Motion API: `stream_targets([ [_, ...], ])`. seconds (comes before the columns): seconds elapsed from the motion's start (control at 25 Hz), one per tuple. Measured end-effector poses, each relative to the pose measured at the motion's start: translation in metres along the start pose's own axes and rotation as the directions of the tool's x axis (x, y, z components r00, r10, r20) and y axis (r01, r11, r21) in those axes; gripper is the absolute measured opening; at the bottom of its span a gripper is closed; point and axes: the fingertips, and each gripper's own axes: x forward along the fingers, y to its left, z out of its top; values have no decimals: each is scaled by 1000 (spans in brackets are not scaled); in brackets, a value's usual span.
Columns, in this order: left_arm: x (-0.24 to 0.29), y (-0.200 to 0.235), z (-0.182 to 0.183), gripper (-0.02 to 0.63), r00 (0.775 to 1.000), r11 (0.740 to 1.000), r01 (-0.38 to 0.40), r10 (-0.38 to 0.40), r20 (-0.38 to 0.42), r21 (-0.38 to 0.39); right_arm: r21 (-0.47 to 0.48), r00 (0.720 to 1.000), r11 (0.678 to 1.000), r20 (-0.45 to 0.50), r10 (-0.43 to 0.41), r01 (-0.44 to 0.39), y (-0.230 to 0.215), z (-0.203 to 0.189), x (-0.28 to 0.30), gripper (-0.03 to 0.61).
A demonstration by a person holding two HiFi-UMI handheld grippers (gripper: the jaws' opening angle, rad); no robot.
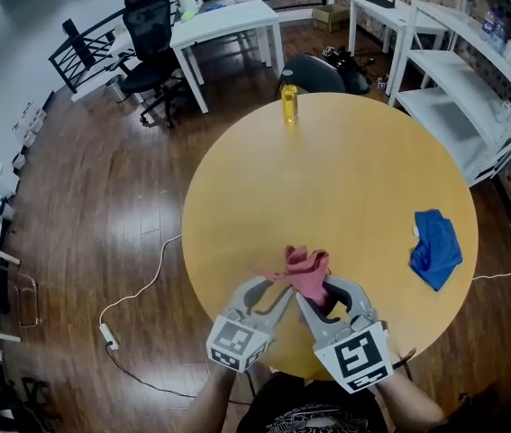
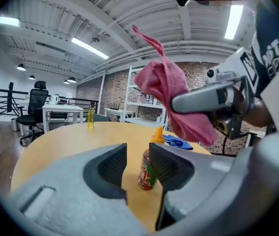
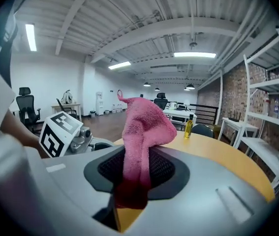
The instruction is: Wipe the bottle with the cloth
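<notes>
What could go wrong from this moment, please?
1. The small red sauce bottle with an orange cap stands upright, seemingly ungripped, ahead of the open left gripper; a nudge could tip it.
2. The pink terry cloth in the right gripper hides that bottle from the head view, so aiming may suffer.
3. Only part of the cloth is pinched; it might slip during wiping.

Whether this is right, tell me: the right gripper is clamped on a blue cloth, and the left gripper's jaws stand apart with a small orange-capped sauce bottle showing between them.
Wrong colour: the right gripper is clamped on a pink cloth, not blue, as the right gripper view shows. The left gripper's jaws stand apart with the small orange-capped sauce bottle showing between them.
</notes>
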Motion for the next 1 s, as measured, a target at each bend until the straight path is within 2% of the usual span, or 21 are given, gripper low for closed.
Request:
stream_targets([
  [0.2,-29,17,1,140,999,999,-29,29,23,-24,212,998,977,-59,11,2,19,-39,29,110],
  [0.28,-35,22,0,140,999,999,-27,27,20,-17,264,995,964,-95,14,12,20,-54,38,110],
  [0.6,-40,20,-1,140,1000,1000,21,-21,21,-10,327,984,943,-175,-6,64,17,-88,49,110],
  [1.0,-40,17,-6,140,1000,1000,29,-29,8,-9,402,951,913,-303,65,66,29,-144,76,110],
])
